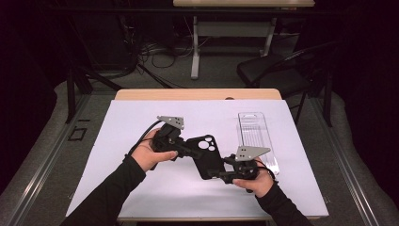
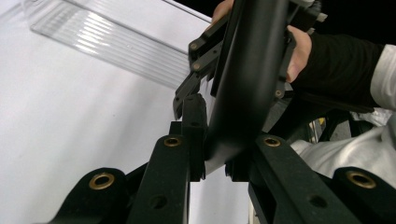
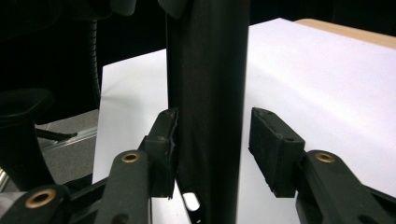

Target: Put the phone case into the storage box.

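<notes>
Right gripper view: phone case (image 3: 208, 93) between parted right tool (image 3: 212, 149) jaws.

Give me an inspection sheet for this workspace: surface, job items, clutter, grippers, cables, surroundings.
Surface: wooden table covered by a white sheet, flat.
Job's things: black phone case, held off the sheet between both grippers; clear plastic tray lying on the sheet at the right.
Clutter: nothing seen.
Grippers: left gripper shut on the case's edge; right gripper has jaws apart around the case, one pad against it, the other clear of it.
Cables: black cable trails from the left gripper; loose cables on the floor beyond the table.
Surroundings: dark room, black chair at the back right, second table behind.
</notes>
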{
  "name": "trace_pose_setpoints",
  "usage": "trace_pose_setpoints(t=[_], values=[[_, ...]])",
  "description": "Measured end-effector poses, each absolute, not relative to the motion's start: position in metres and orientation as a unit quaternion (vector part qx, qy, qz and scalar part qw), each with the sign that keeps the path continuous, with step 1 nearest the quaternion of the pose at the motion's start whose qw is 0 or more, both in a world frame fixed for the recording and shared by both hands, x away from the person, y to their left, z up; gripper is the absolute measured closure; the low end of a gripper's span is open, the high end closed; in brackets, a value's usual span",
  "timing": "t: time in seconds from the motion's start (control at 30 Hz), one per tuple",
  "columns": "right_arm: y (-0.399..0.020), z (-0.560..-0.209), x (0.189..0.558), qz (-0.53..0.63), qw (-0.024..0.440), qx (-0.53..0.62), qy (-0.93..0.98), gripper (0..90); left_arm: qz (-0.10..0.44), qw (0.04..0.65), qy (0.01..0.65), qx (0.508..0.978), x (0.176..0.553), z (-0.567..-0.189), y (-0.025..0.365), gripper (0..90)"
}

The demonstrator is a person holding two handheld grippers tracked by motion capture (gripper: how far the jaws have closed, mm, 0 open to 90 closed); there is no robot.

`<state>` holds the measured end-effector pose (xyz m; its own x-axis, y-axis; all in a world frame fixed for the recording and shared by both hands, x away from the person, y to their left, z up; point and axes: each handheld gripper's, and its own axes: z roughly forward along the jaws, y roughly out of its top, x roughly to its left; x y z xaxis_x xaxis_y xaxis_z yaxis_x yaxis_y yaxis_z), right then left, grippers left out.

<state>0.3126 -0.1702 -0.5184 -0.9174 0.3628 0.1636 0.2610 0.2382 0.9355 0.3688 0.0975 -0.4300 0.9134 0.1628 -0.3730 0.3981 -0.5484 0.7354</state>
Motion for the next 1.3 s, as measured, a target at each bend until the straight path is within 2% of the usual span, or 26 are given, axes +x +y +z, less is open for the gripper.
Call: trace_pose_setpoints(t=[0.33,0.8,1.3], values=[[-0.177,-0.512,0.312,0.587,0.074,0.202,0.780,50.5,-0.119,0.435,0.195,0.871,0.368,-0.430,0.099,81.5],[-0.179,-0.508,0.313,0.589,0.079,0.202,0.779,51.7,-0.126,0.426,0.205,0.872,0.368,-0.432,0.097,81.4],[-0.183,-0.500,0.311,0.577,0.112,0.220,0.778,45.7,-0.113,0.417,0.248,0.867,0.367,-0.431,0.101,81.4]])
